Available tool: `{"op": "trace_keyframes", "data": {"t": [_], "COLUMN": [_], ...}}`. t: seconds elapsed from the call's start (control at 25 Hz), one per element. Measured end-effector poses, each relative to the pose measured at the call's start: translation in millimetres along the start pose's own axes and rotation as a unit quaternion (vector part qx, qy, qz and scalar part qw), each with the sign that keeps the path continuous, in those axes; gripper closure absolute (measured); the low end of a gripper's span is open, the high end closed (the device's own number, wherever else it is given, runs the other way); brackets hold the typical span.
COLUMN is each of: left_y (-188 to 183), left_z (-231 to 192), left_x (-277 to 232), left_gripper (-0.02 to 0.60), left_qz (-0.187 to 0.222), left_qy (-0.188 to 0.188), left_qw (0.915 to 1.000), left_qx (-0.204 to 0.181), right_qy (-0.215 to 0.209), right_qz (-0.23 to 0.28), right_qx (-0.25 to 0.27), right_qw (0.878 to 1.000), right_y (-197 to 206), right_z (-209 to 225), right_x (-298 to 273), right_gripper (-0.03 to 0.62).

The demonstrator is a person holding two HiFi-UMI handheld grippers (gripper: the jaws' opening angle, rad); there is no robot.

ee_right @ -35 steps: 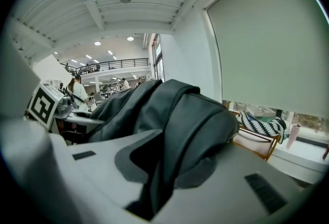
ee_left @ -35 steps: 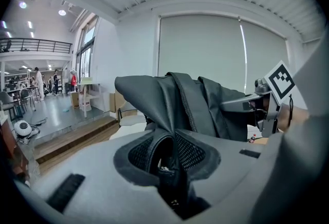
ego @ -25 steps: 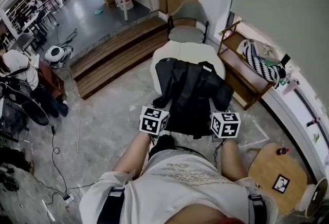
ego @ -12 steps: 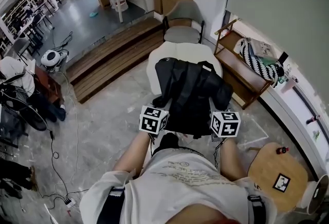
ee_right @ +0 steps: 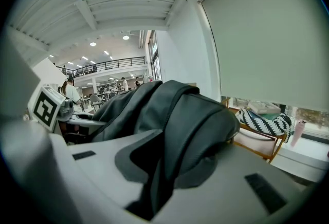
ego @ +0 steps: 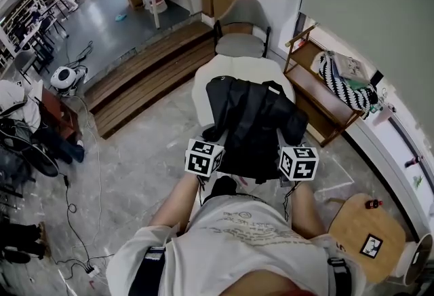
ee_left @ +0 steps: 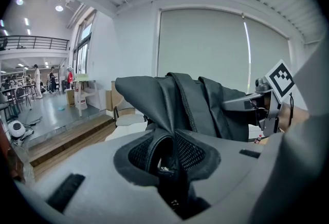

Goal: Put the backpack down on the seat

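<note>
Stone floor (ego: 146, 145), white seat (ego: 234, 70) ahead; backpack (ego: 254, 121) spans left tool (ee_left: 172, 164) and right tool (ee_right: 154, 179), each clamped on its fabric.

Grey floor (ego: 142, 165), wooden steps (ego: 146, 81), grey chair (ego: 244, 30), wooden shelf (ego: 322, 101)

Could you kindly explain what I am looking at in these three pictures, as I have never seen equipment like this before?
There is no robot: a person wears a camera on the head and holds a two-jaw gripper in each hand. The picture from above is the head view; the other two come from cameras riding on each gripper, looking along its jaws. The left gripper and the right gripper are each shut on a black backpack, held over a white seat. Whether it already touches the seat, I cannot tell.
</note>
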State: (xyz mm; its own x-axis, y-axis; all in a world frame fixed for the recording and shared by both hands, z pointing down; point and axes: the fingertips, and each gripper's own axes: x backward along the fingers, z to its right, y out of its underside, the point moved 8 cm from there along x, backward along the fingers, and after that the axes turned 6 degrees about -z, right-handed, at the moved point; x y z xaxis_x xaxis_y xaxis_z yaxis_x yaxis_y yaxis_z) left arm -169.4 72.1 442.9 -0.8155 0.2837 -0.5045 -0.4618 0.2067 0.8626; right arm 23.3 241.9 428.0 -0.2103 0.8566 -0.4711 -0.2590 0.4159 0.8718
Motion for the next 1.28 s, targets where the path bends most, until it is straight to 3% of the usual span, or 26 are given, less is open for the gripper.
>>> {"op": "trace_keyframes", "data": {"t": [0.92,1.28], "left_y": [-90.9,-100.6], "left_z": [-154.6,-193.1], "left_x": [-161.9,-195.1], "left_gripper": [0.483,0.483], "left_qz": [-0.024,-0.032], "left_qy": [0.042,0.06], "left_qw": [0.9988,0.9975], "left_qx": [0.008,0.019], "right_qy": [0.02,0.025], "right_qz": [-0.036,-0.055], "right_qx": [-0.014,-0.014], "right_qw": [0.999,0.998], "right_y": [-112.4,-132.7], "right_z": [44.9,48.0], "right_x": [-195.1,-239.8], "right_gripper": [0.53,0.529]}}
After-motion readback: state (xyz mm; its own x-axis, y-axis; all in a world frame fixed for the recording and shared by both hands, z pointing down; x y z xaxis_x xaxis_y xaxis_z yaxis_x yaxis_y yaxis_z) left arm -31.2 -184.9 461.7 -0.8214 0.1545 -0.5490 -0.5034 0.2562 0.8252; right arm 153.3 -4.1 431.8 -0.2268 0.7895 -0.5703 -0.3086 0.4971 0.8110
